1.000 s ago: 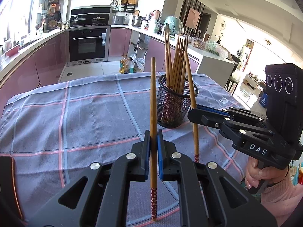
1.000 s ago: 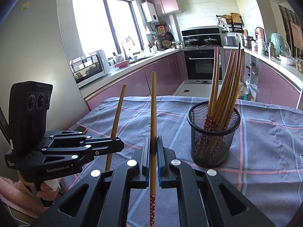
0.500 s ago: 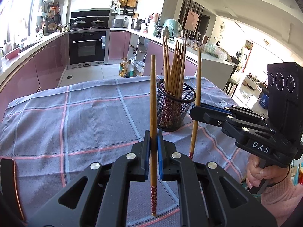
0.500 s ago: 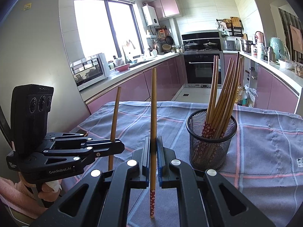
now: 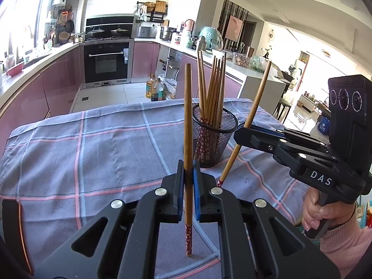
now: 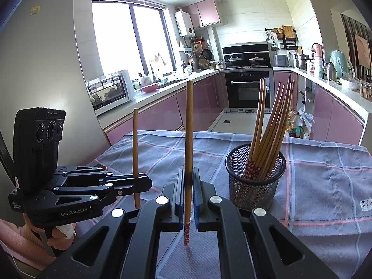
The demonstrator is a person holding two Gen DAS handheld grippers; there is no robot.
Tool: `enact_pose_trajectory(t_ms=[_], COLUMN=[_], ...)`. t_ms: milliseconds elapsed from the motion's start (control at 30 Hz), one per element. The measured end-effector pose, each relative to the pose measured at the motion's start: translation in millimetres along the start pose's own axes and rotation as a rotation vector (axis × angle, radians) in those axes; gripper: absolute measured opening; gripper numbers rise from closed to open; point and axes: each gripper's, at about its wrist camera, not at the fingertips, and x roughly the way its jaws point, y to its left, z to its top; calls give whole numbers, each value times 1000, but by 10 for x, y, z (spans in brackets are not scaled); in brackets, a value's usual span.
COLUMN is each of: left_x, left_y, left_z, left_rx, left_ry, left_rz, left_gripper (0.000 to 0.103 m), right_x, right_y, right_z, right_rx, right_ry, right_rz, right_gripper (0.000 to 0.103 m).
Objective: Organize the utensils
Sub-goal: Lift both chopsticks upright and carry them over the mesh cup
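Two grippers, each clamped shut on one chopstick. Left gripper: its chopstick is pinched between the blue pads, upright, patterned red end down and hanging just above the cloth, bare wooden end up. Pads grip it in its lower half, so most of the length stands above the fingers.

Right gripper: same grip, second chopstick upright in its own view, patterned end below the pads, clear of the cloth. In the left view that stick leans, top tipped right, lower end near the base of the mesh cup.

Mesh cup stands on the checked tablecloth, just beyond the left gripper and to its right; in the right view it is right of the fingers and slightly further off. It holds a bundle of chopsticks, patterned ends down, fanned toward the right rim; left side of the mouth is more open.

Cloth left of the cup is bare out to the far table edge. A dark flat object lies at the near left corner. Beyond the far edge: floor, then pink kitchen cabinets and an oven.
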Motion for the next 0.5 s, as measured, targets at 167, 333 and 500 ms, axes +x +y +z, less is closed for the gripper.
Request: enact_pose_trajectory(t_ms=[167,333,500], left_x=[-9,-12,-22], left_y=[-17,-32,-41], left_z=[20,37,47], left_rx=[4,8,10], left_ry=[-6,-13,-20], left_rz=[0,1,4], left_gripper=[8,8,8], right_x=[-18,-30,-44], right_y=[-26,-43,-57], right_z=[26,50,65], right_rx=[-1,-4,-4], right_ry=[-9,-15,-22], right_rz=[-2,-6,-12], right_gripper=[6,6,6])
